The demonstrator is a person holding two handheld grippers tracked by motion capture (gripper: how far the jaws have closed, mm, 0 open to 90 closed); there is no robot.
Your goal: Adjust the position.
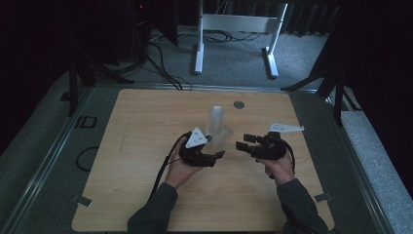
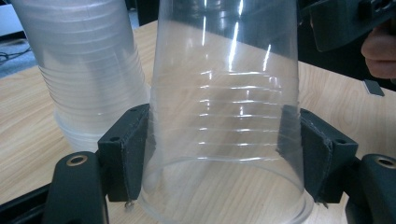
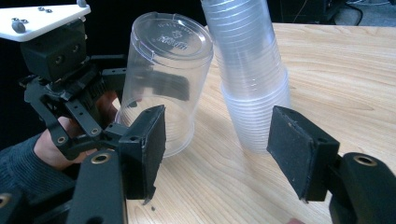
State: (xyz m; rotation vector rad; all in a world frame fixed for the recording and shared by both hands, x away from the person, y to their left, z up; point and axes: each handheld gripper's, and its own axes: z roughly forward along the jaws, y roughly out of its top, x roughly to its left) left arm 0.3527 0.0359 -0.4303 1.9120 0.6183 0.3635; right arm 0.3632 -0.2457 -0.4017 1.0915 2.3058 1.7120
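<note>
Left gripper (image 2: 224, 158) clamps upturned cup (image 2: 226, 116) just beside stack (image 3: 252, 79). Right gripper (image 3: 217, 149) open, empty, facing stack.

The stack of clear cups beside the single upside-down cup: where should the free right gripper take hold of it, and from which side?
Probably low on the stack of clear cups, at the wide ribbed band near the rims, coming in level from the right gripper's side. The stack stands upside down and narrows upward, so a higher grip might slip. The left gripper already clamps the single cup on the other side.
</note>
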